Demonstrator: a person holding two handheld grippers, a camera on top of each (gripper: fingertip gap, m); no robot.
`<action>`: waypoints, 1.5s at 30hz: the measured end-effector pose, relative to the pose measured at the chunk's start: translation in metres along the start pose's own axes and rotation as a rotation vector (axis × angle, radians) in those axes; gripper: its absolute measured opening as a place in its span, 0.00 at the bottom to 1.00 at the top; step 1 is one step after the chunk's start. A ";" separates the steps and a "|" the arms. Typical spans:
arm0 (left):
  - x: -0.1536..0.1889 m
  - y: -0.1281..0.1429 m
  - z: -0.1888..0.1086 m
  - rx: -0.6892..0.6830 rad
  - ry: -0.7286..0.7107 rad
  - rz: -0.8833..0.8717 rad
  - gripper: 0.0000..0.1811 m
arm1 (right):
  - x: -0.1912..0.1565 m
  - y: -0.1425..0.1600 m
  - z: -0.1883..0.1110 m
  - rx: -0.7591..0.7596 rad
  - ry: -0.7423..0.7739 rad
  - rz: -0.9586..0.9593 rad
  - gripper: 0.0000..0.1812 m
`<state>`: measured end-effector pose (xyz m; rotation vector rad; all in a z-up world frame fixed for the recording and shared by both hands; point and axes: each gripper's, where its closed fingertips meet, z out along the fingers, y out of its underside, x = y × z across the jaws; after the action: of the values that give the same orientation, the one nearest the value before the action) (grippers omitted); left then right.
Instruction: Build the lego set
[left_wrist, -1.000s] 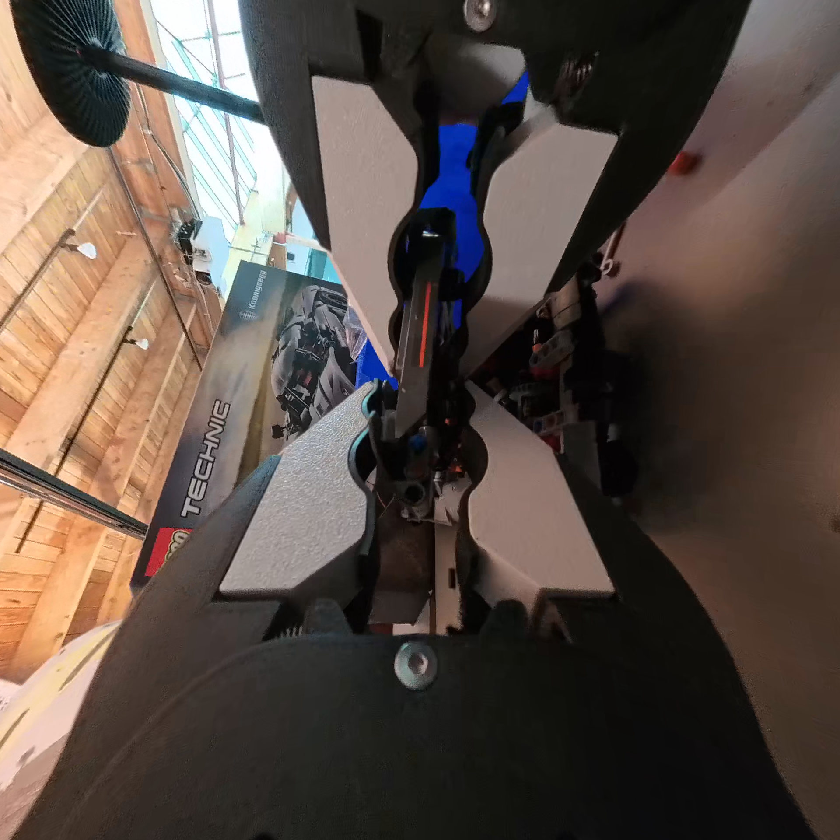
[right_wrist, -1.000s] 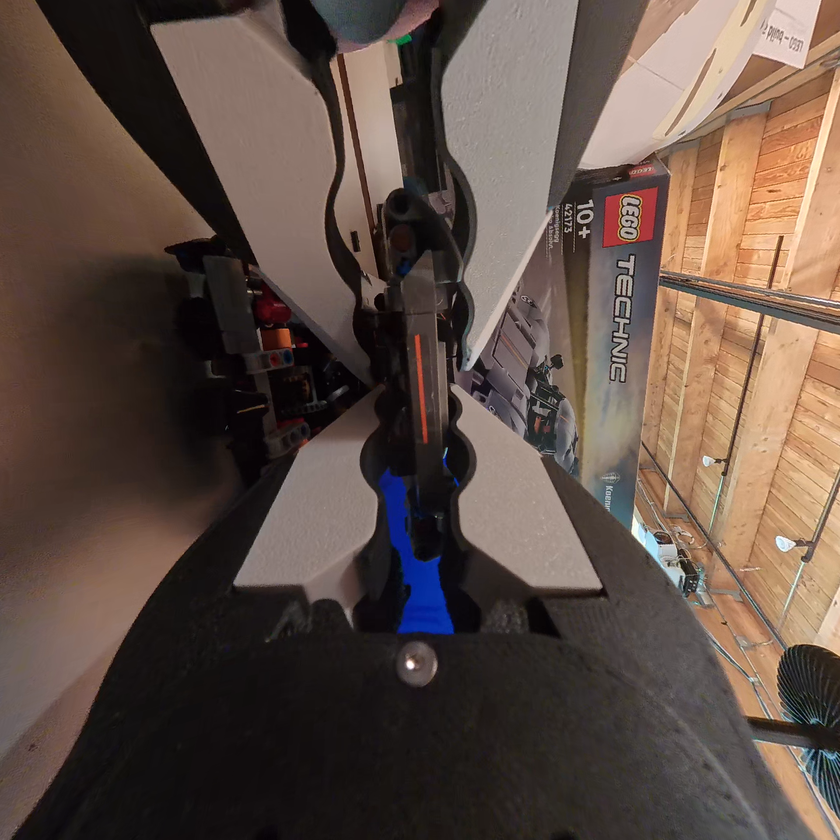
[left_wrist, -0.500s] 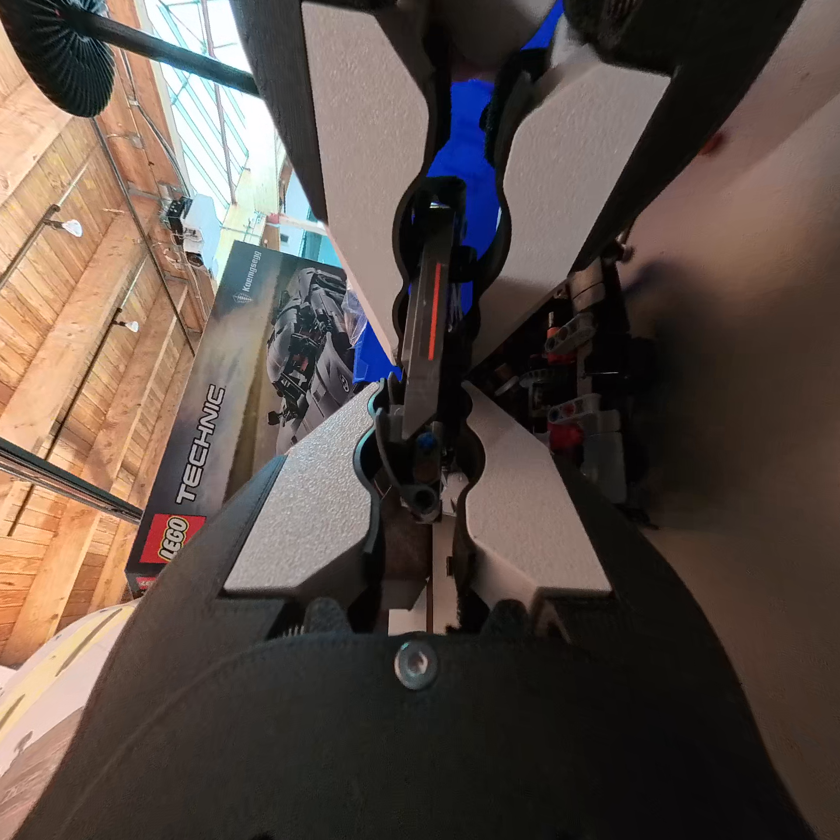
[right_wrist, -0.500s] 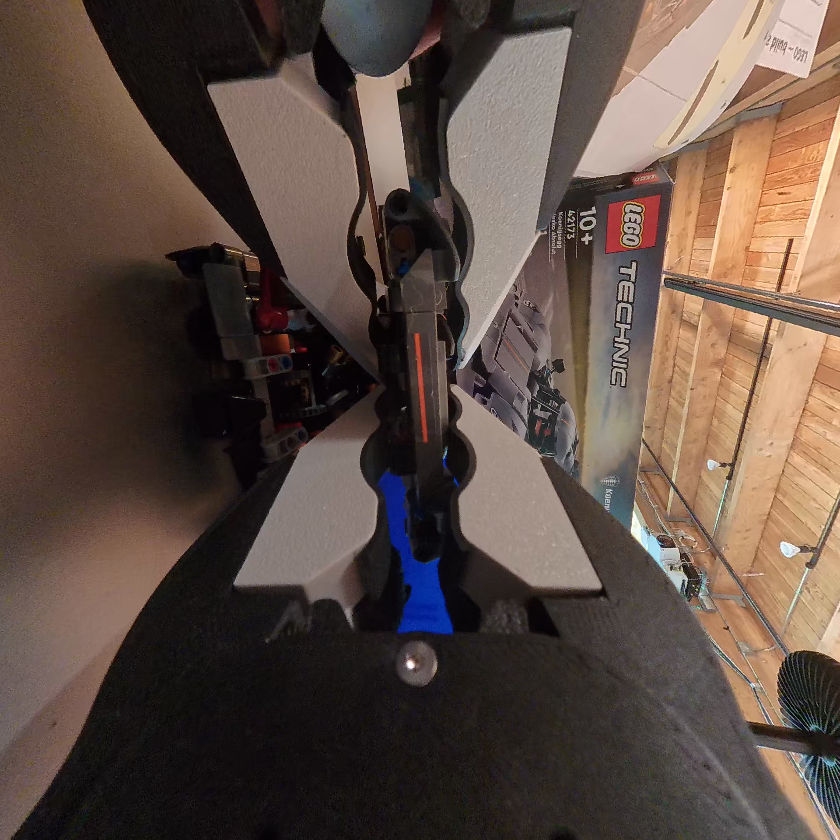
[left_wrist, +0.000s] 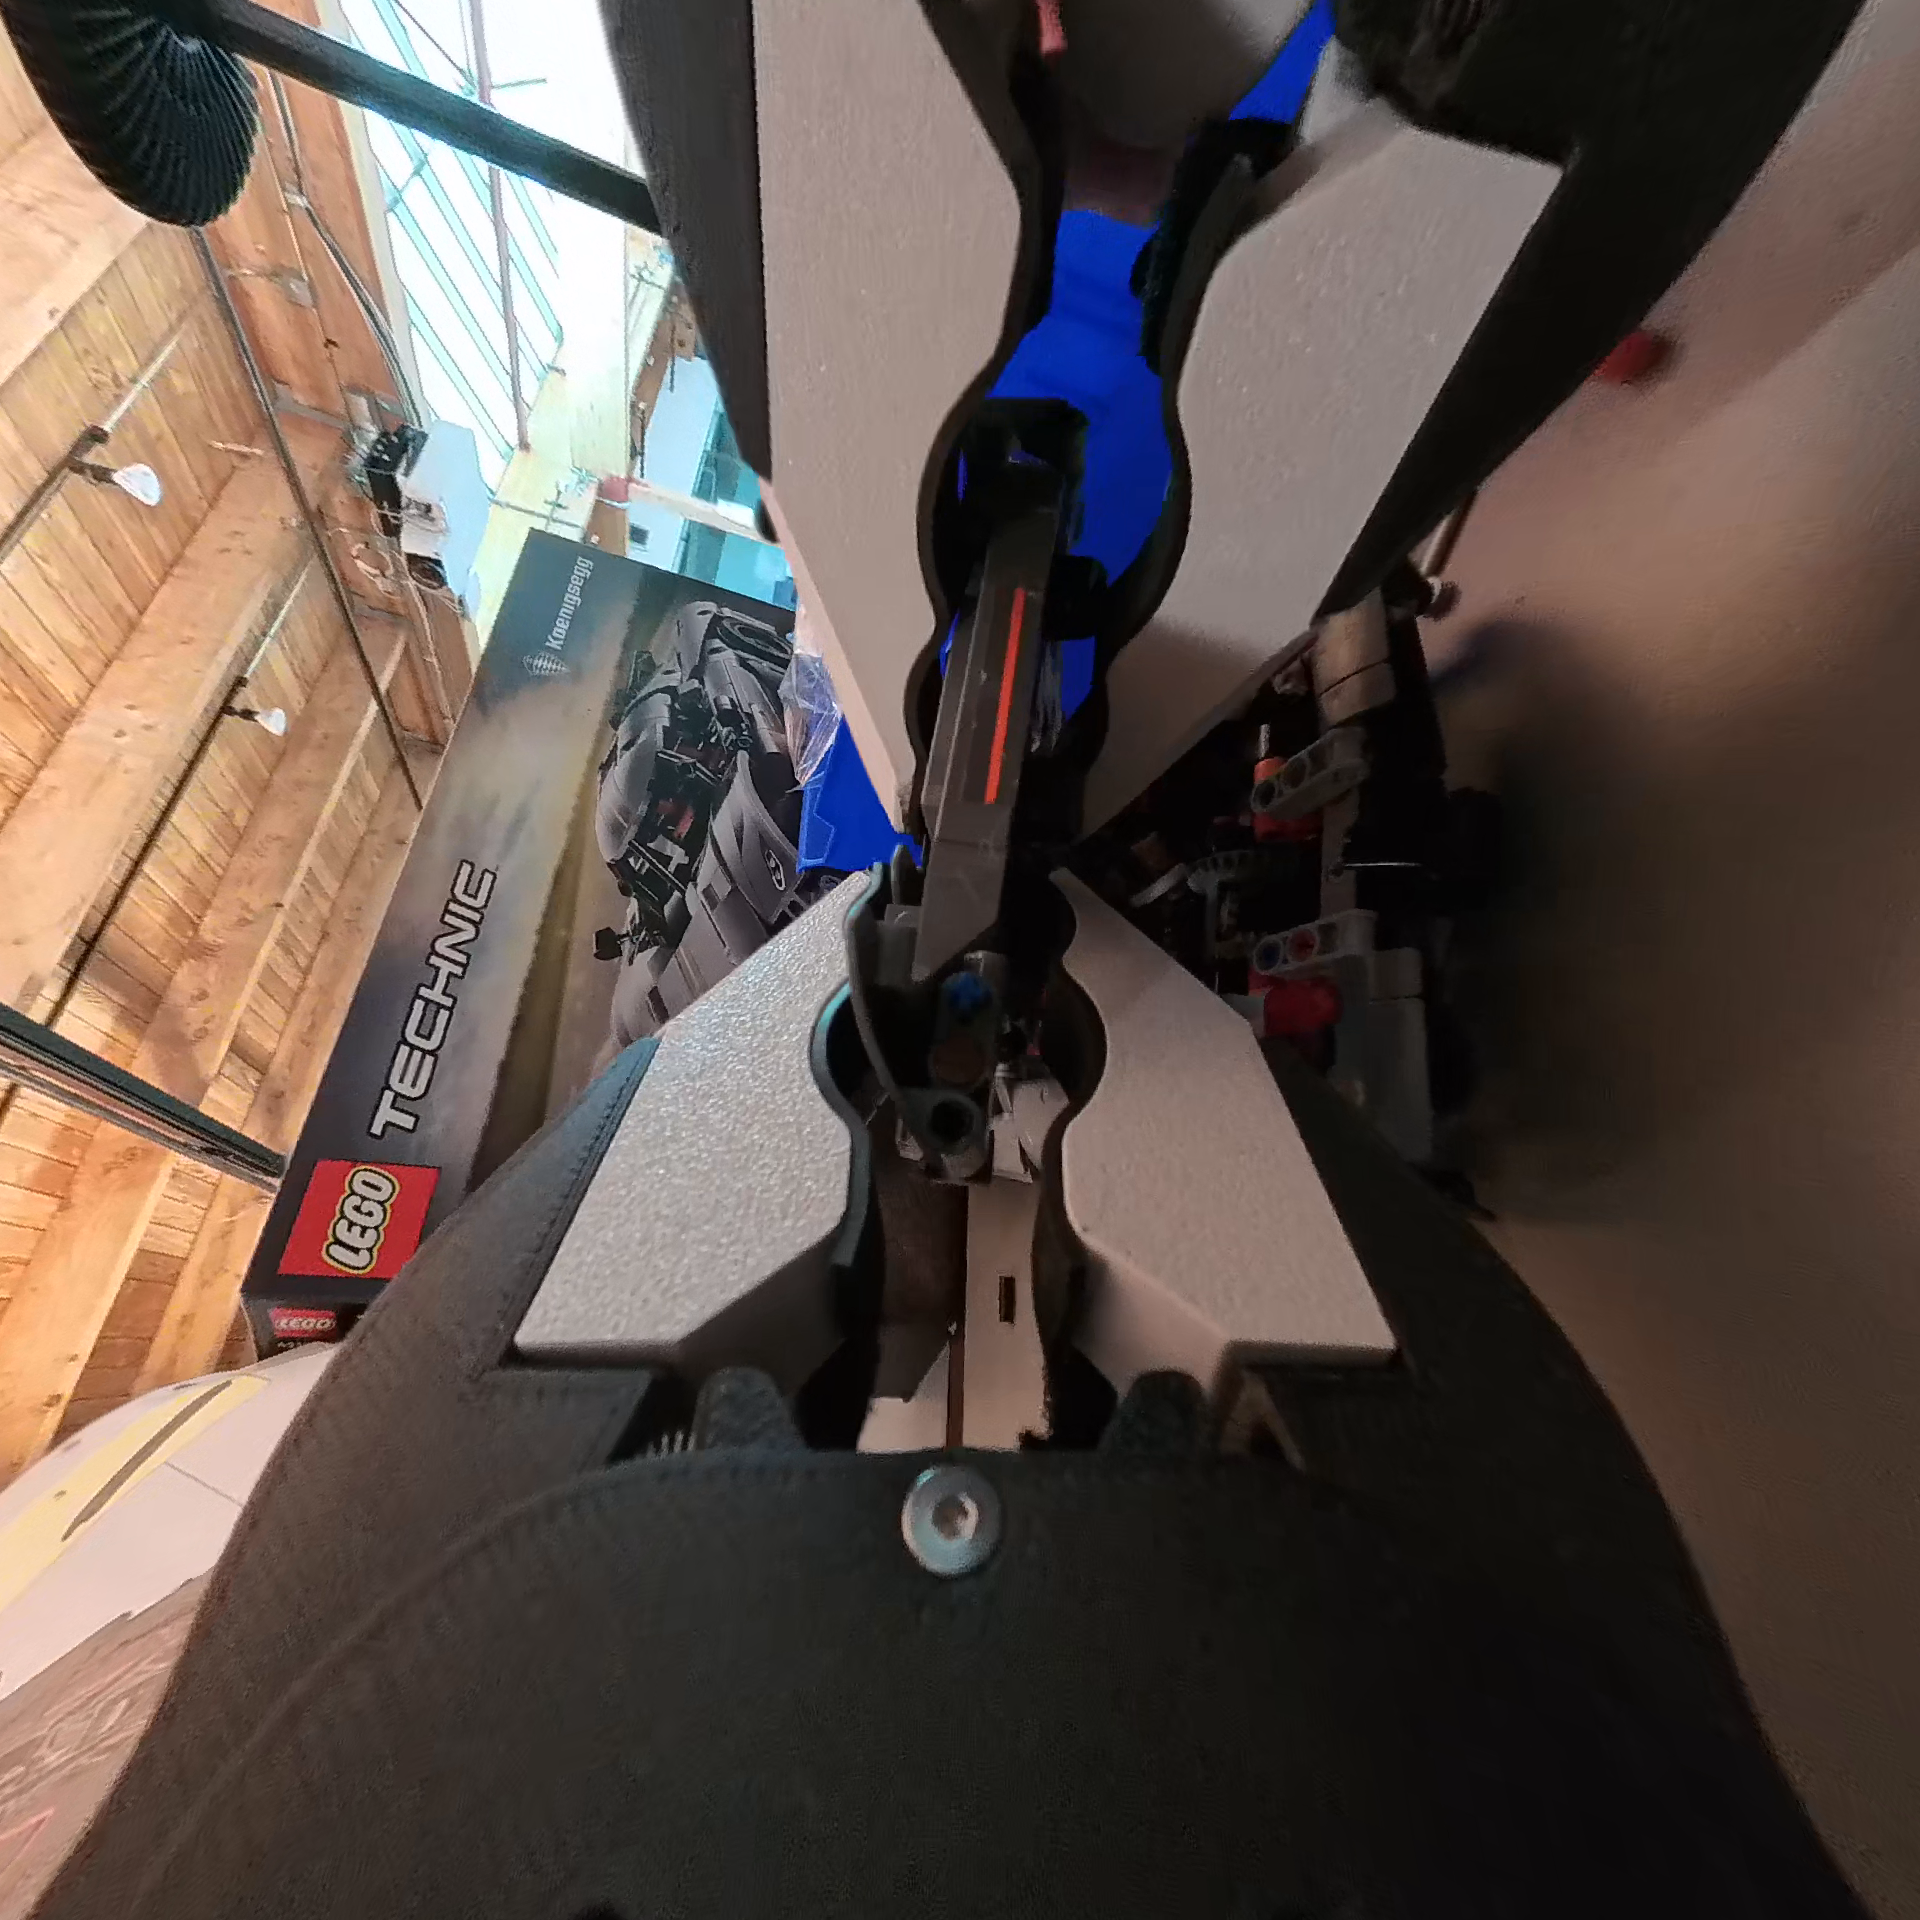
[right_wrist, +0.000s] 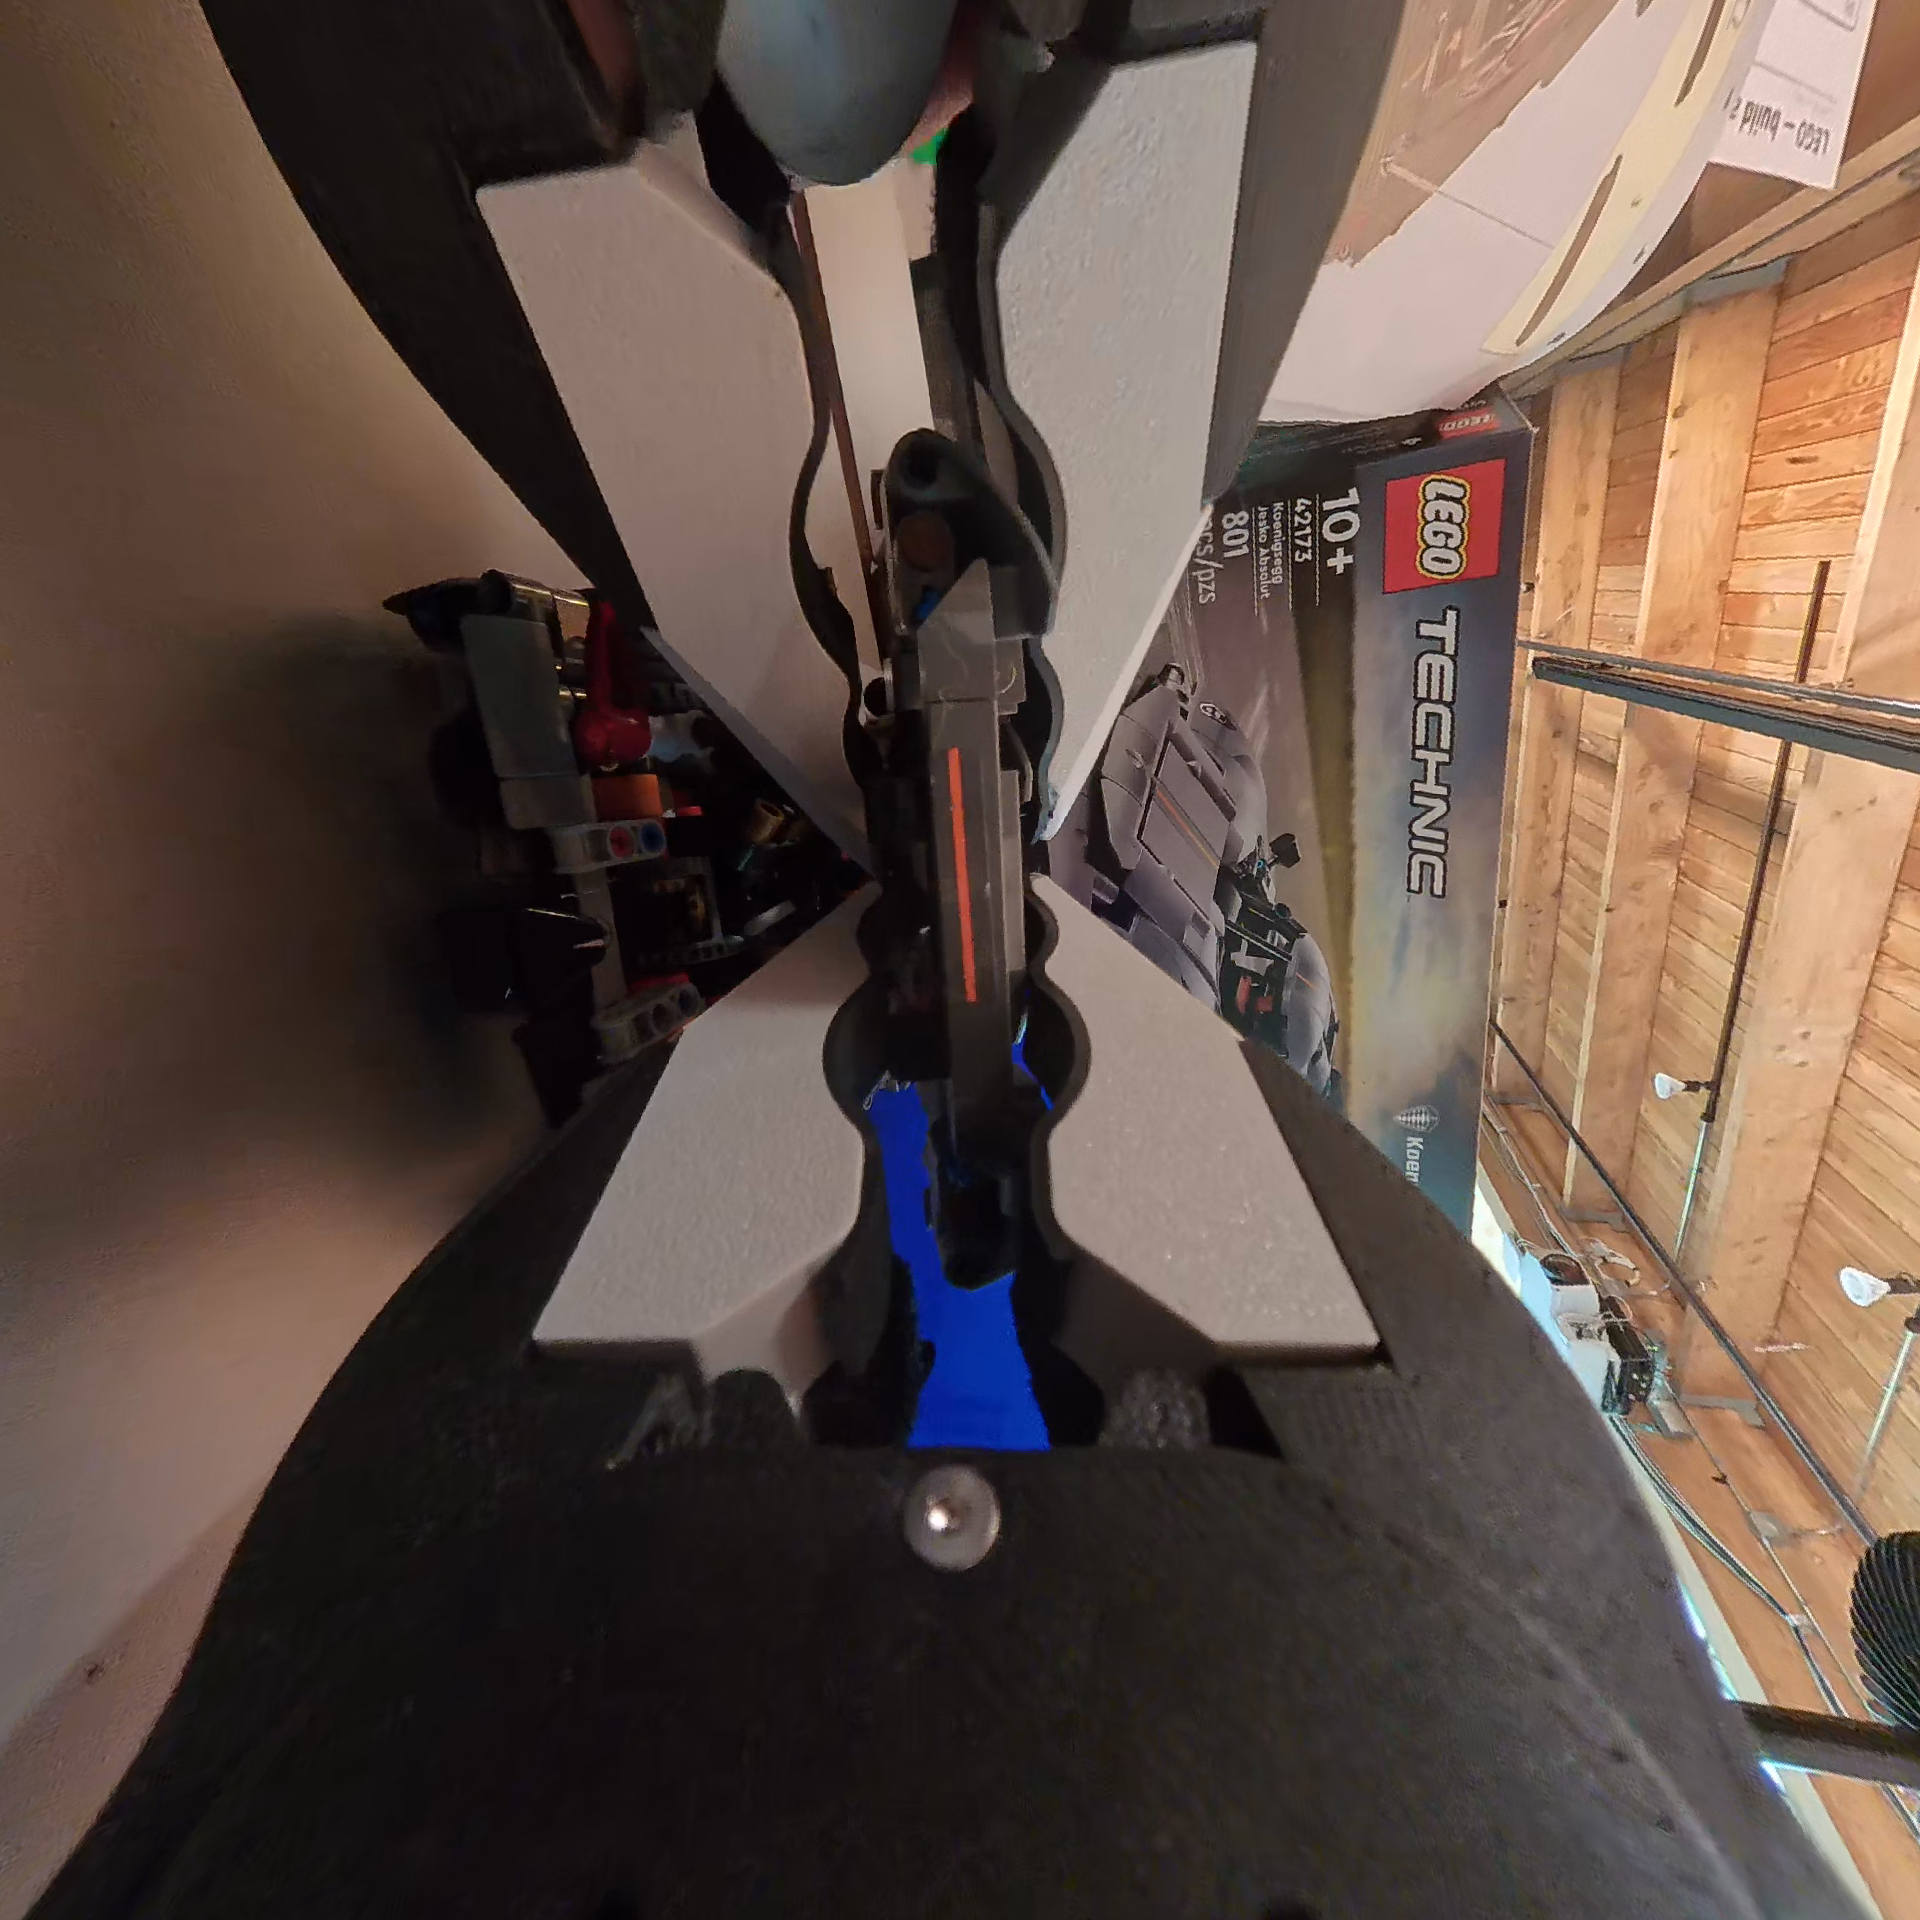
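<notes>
Both ends of dark grey panel piece (left_wrist: 977, 748) were clamped by left tongs (left_wrist: 961, 1049) and right tongs (right_wrist: 961, 997); half-built car (right_wrist: 592, 810) and set box (left_wrist: 540, 914) were partly blocked behind.

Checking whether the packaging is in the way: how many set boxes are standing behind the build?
2 visible: one large box standing upright behind the tongs, and the edge of another box showing just beneath its logo corner. More may be hidden.

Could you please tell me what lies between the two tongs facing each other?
A dark grey Lego panel with an orange stripe spans the stretch between the left tongs and right tongs, each shut on one end; both wrist views show it.
</notes>
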<state>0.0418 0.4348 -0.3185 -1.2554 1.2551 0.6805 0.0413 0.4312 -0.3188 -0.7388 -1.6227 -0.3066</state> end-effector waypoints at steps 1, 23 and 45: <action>0.000 0.000 0.000 -0.002 -0.001 -0.001 0.13 | 0.000 0.000 0.000 0.002 -0.001 0.000 0.10; 0.002 -0.001 0.001 0.001 -0.002 -0.038 0.13 | -0.002 0.002 -0.003 0.016 -0.031 0.012 0.09; 0.001 -0.005 -0.001 -0.006 0.002 -0.028 0.13 | -0.001 0.003 -0.002 -0.003 -0.033 0.026 0.09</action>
<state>0.0467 0.4319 -0.3176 -1.2764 1.2352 0.6635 0.0448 0.4317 -0.3203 -0.7705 -1.6428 -0.2796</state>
